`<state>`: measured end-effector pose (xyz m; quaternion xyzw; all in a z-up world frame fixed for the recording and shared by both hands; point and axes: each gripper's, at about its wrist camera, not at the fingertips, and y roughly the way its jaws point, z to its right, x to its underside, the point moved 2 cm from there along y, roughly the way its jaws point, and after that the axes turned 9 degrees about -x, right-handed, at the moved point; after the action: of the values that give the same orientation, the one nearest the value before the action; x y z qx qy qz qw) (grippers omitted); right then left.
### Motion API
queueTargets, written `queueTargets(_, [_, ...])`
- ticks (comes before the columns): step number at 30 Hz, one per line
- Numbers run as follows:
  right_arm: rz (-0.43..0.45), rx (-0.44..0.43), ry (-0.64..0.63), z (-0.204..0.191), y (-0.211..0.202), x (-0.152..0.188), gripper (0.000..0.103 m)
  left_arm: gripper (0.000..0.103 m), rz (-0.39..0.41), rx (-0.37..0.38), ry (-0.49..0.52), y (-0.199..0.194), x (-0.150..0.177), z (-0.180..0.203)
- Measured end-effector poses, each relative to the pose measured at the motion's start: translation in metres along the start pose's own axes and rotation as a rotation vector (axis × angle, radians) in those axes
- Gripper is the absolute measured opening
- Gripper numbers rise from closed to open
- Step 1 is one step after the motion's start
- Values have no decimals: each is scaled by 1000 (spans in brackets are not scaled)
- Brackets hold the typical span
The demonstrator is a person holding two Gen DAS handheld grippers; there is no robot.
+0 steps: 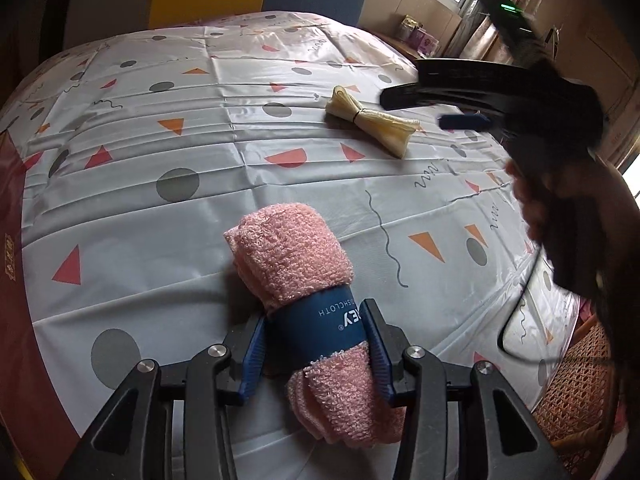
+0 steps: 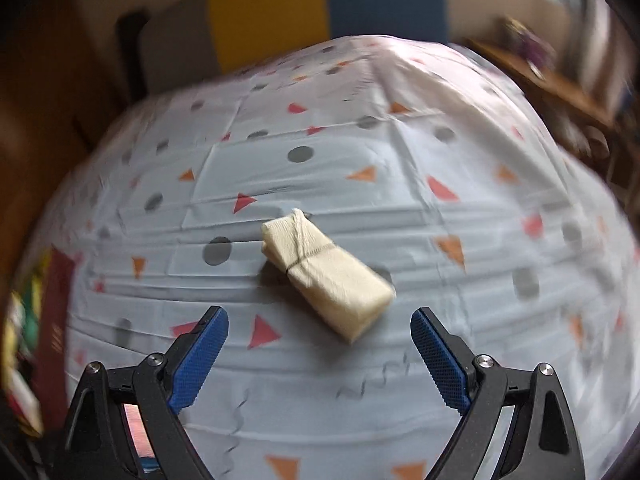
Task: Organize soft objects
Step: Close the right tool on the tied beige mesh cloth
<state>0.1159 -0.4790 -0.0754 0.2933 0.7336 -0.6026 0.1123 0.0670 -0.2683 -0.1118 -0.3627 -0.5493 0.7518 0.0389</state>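
Left gripper (image 1: pixel 316 344) clasps the blue band of a rolled pink washcloth (image 1: pixel 298 264) lying on the table (image 1: pixel 160 220), whose pale cloth bears triangles and dots; yellow and blue panels stand beyond. Right gripper (image 2: pixel 320 354) hovers with jaws wide apart and empty, a tied cream cloth bundle (image 2: pixel 328 274) just ahead between its fingertips. The right view is motion-blurred, room edges indistinct.

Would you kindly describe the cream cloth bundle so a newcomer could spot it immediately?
On the white tablecloth with coloured triangles and grey dots, the cream folded cloth bundle lies beyond the open right gripper. A thin dark band cinches its middle, unlike the pink rolled washcloth with a blue sleeve.
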Motion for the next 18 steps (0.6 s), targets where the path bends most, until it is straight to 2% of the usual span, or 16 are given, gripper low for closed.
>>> queueTargets(4, [-74,30,-117,-2,28,-22,92,46,5,5,-6,-1,1,-3])
queueTargets(9, [-176,35,-174,-1,64,-33,89,46,10,18,-14,-3,2,-5])
queueTargets(10, [-197,37,-173,0,70,-32,86,46,11,20,-17,-3,2,-5])
queueTargets(11, [-211,45,-172,1,74,-31,65,46,11,21,-19,-3,2,-6])
queueTargets(12, [-203,36,-164,1,75,-30,50,46,12,23,-21,-3,2,-7])
queueTargets(13, [-194,11,-149,-1,72,-30,44,46,12,25,-23,-3,3,-7])
queueTargets(18, [-207,-49,-172,-29,48,-7,44,46,17,23,-24,-4,3,-9])
